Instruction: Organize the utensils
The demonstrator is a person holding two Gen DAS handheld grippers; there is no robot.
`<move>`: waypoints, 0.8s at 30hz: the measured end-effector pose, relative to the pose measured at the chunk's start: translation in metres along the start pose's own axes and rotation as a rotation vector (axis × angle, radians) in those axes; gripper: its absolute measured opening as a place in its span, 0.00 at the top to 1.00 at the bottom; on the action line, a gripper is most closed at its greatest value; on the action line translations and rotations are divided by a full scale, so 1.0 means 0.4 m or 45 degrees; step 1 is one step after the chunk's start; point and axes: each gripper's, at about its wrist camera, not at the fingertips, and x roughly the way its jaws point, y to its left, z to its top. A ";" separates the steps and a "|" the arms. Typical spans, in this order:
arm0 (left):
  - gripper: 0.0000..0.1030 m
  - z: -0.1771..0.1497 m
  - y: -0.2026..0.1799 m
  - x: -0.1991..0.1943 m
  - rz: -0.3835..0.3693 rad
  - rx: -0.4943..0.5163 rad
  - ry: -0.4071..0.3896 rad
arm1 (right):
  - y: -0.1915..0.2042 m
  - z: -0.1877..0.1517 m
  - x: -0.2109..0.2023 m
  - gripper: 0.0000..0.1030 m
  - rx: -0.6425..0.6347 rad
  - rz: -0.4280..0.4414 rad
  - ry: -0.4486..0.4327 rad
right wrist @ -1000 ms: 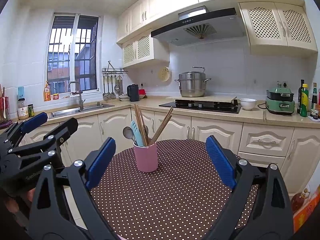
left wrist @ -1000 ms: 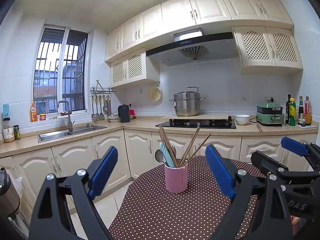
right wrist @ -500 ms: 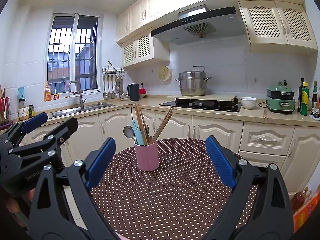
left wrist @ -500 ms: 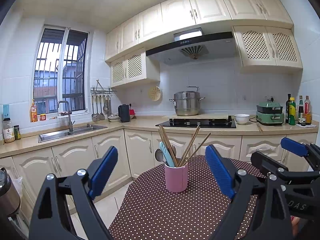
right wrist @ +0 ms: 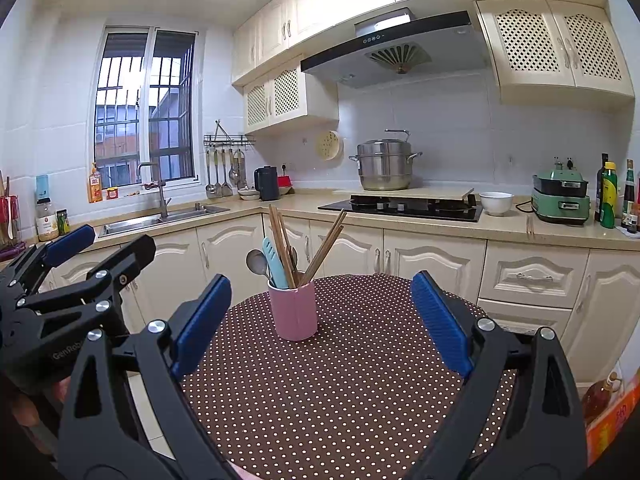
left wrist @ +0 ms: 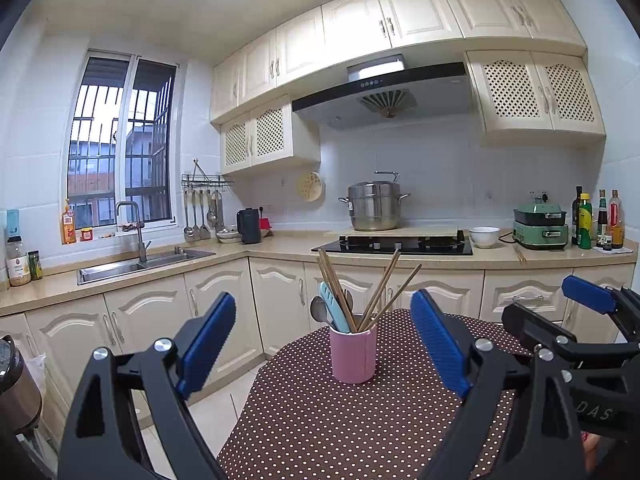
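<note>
Both tongs are hovering level above a round table (right wrist: 360,392) that is wearing a brown, white-dotted cloth. The left gripper (left wrist: 322,342) is standing wide, its blue pads (left wrist: 206,344) gripping nothing. The right gripper (right wrist: 320,322) is likewise gaping wide and carrying nothing.

A pink utensil cup (left wrist: 353,356) is sitting upright on the cloth ahead of both tongs: between the left gripper's pads as seen from the left wrist, and nearer the left-hand pad in the right wrist view, apart from every pad. Inside it, wooden chopsticks (left wrist: 384,292) are leaning outward in two bunches, with a light blue utensil (left wrist: 334,312) and a metal spoon (left wrist: 319,312) poking up at the cup's left side. The right gripper is showing at the right edge of the left view, just beside the left one.
</note>
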 end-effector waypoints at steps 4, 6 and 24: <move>0.15 -0.004 0.000 0.000 0.003 0.002 0.003 | -0.001 -0.005 -0.001 0.12 0.001 -0.003 0.005; 0.15 -0.003 0.000 0.000 0.004 0.002 0.002 | -0.001 -0.006 0.000 0.12 0.002 -0.004 0.006; 0.15 -0.012 0.004 0.000 0.010 0.011 0.007 | -0.001 -0.010 0.006 0.12 0.012 -0.006 0.018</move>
